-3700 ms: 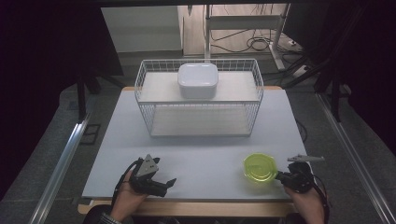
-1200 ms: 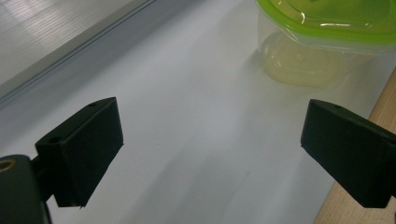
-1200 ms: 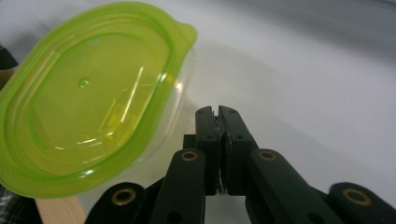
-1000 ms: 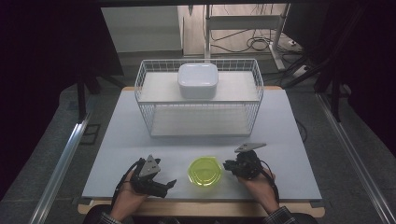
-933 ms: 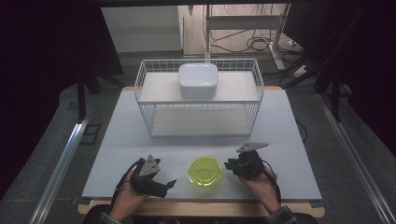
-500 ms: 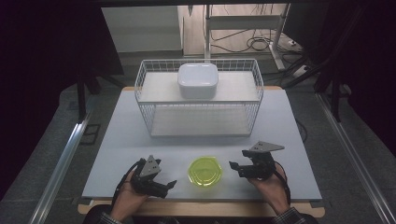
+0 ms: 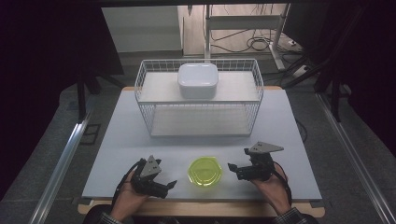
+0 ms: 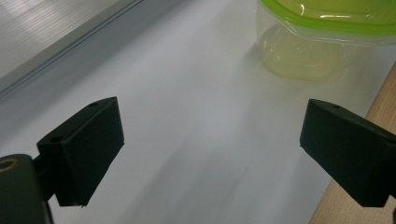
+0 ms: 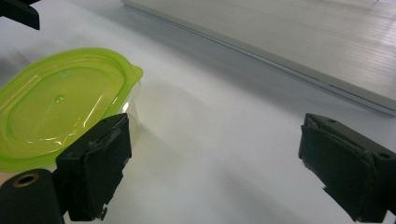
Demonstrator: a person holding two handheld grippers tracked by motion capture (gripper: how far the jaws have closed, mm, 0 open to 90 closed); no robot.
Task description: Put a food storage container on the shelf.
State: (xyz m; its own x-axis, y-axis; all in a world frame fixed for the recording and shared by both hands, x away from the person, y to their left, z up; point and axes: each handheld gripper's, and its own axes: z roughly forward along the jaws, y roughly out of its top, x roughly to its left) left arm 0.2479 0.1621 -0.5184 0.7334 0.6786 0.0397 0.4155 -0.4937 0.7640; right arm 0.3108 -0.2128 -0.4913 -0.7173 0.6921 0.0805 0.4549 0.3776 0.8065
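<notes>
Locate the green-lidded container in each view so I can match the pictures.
High view: the green-lidded container sits near the table's front edge, between both hands.
Left gripper view: top right corner, beyond the open tongs.
Right gripper view: left side, behind the left jaw.
Shared landmark: the white table.

A lab-like workroom: a white table [image 7: 140,140] among metal rails [image 7: 60,163], loose cables [image 7: 254,44] (on grey floor) and dark screens.

Bare white table [image 7: 140,144] lay open left and right of the green-lidded container [image 7: 204,171] (it sat between both grippers). Farther back, the wire basket [image 7: 201,122] holding a white box [image 7: 198,80] blocked the middle.
</notes>
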